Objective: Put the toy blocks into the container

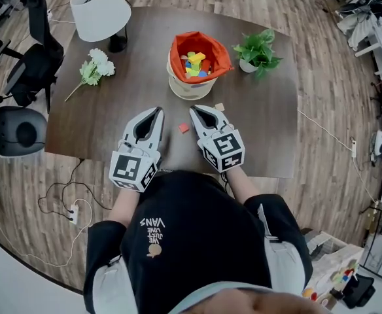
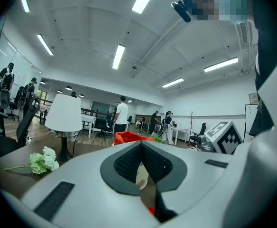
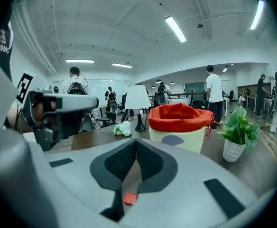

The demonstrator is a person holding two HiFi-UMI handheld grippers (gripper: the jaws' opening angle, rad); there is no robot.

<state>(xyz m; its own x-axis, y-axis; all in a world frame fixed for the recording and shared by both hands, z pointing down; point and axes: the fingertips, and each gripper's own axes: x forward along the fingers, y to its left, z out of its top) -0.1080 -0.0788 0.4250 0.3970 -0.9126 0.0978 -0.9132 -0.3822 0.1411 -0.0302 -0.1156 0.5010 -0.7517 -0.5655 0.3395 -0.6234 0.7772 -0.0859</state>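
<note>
Red block point(image 1: 184, 127) loose between the closed, empty left tongs point(image 1: 157, 112) and closed, empty right tongs point(image 1: 195, 110).

This is an open-plan office used as a workspace. In the left gripper view, long strip lights point(image 2: 119, 56) cross the white ceiling point(image 2: 81, 18) in the upper half. At mid-frame, several people point(image 2: 122, 116) stand among white desks point(image 2: 179, 129). The head view shows a wood-plank floor point(image 1: 322, 84) all round. Black office chairs point(image 1: 31, 70) stand at the left edge, and a power strip point(image 1: 73, 212) with loose cables point(image 1: 50, 195) lies at lower left. The dark table point(image 1: 112, 129) at centre carries a table lamp point(image 1: 99, 10) and a potted plant point(image 1: 256, 52).
</note>
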